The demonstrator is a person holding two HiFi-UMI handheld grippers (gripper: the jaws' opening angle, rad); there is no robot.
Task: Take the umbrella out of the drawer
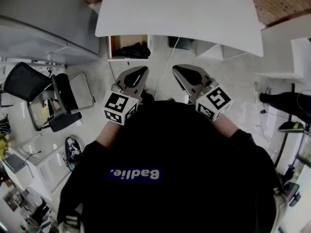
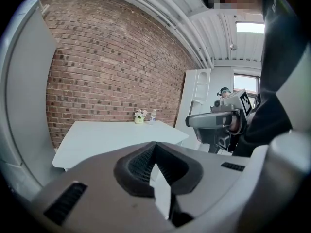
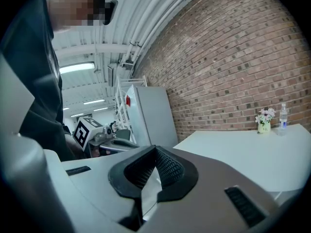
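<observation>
In the head view an open drawer point(image 1: 127, 47) with a wooden inside sits under the left end of the white table point(image 1: 180, 13). A dark bundle, likely the umbrella point(image 1: 132, 50), lies in it. My left gripper point(image 1: 144, 70) hangs in the air short of the drawer, shut and empty. To its right, level with it, my right gripper point(image 1: 176, 68) is also shut and holds nothing. In the left gripper view the jaws point(image 2: 155, 145) meet at the tip, facing the table top point(image 2: 112, 137). The right gripper view shows its jaws point(image 3: 155, 150) closed the same way.
A black office chair point(image 1: 34, 93) stands on the floor at the left. A small flower pot point(image 2: 140, 116) and a bottle point(image 3: 283, 116) stand at the table's far end by the brick wall. A white cable point(image 1: 165, 76) runs over the floor under the table. White shelving point(image 1: 286, 57) stands at the right.
</observation>
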